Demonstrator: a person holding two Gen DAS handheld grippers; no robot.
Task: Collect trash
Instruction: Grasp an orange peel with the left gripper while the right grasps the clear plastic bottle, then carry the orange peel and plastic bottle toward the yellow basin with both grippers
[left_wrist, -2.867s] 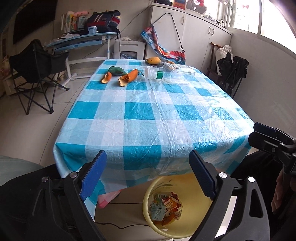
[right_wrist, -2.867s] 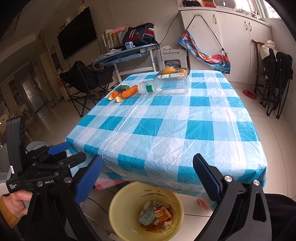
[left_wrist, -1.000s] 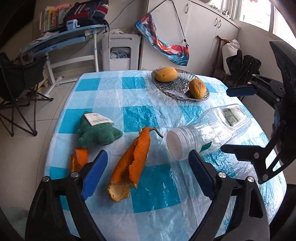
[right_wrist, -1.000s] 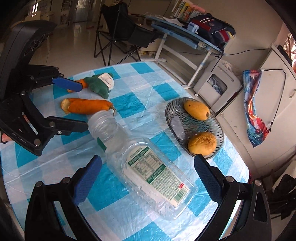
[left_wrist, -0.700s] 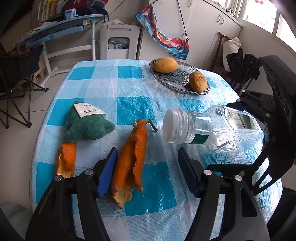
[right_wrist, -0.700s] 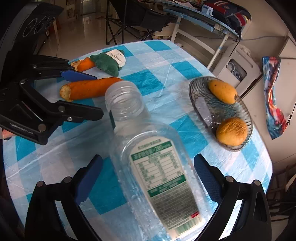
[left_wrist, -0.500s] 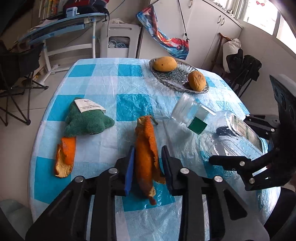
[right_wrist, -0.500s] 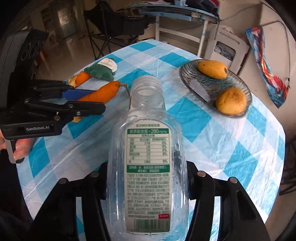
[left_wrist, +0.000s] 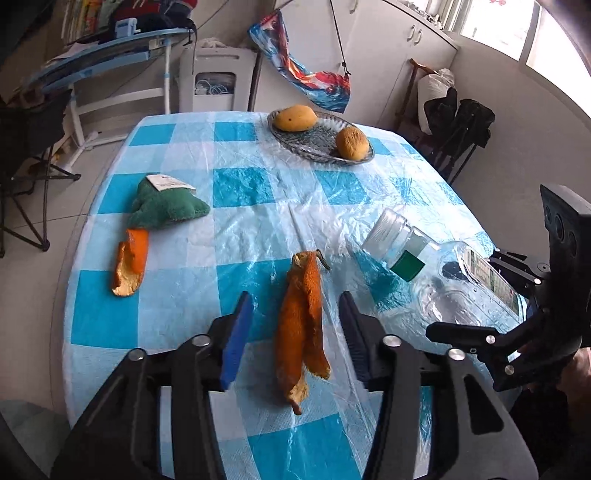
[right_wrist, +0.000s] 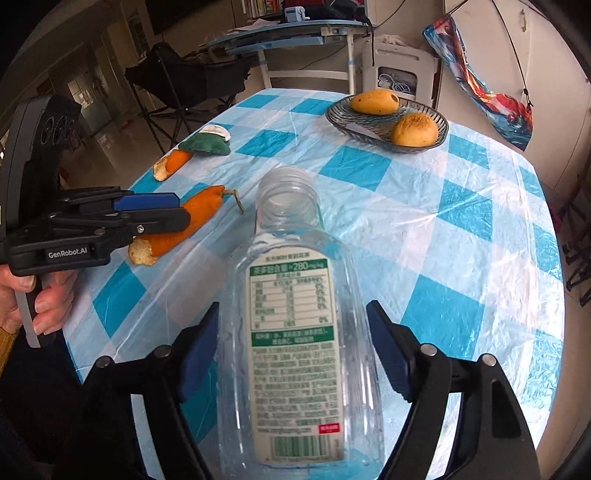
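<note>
On the checked tablecloth (left_wrist: 236, 184) lies the empty plastic bottle (right_wrist: 295, 350), between the half-wide right gripper (right_wrist: 293, 347), whose jaws just reopened. The left gripper (left_wrist: 295, 328), reopened too, straddles the orange peel (left_wrist: 301, 325) untouched, ready for pinching.

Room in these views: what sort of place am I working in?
Probably a home dining or living room: a checked tablecloth covers the table, a fruit dish sits on it, and a folding chair stands nearby.

left wrist: close, steeply down | right: same | shared: table (left_wrist: 236, 192)
</note>
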